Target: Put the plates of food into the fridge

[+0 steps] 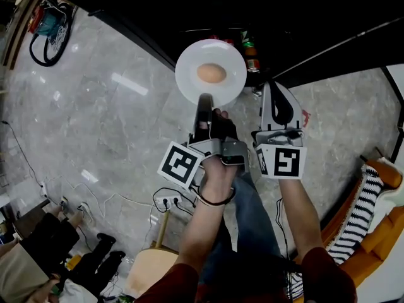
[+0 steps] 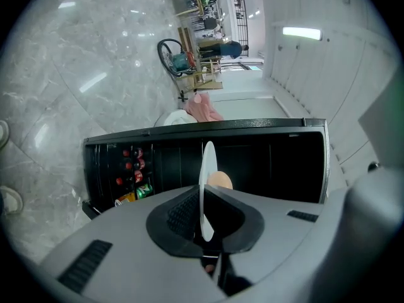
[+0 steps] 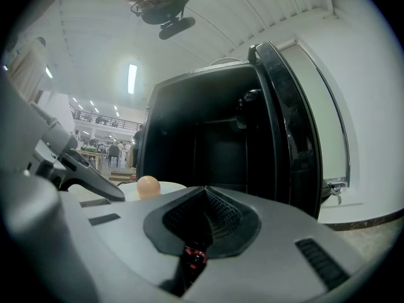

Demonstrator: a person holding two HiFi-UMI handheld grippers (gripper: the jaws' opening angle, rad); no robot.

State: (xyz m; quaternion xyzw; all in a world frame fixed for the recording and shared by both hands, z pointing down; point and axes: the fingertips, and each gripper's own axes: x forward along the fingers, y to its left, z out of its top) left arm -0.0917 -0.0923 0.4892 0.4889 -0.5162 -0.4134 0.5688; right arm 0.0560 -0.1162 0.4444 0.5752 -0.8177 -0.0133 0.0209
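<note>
Two grippers face the open black fridge (image 2: 271, 163). The left gripper (image 1: 204, 100) clamps the rim of a white plate (image 1: 189, 74) carrying one round tan food item (image 1: 211, 73), in front of the fridge opening. The right gripper (image 1: 276, 90) is closed and empty.

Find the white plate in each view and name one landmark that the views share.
Head view: the white plate is at upper centre, with round tan food on it.
Left gripper view: at centre, seen edge-on as a thin white sliver.
Right gripper view: at lower left, low and flat.
Shared landmark: the open black fridge, beyond the plate in all three.
</note>
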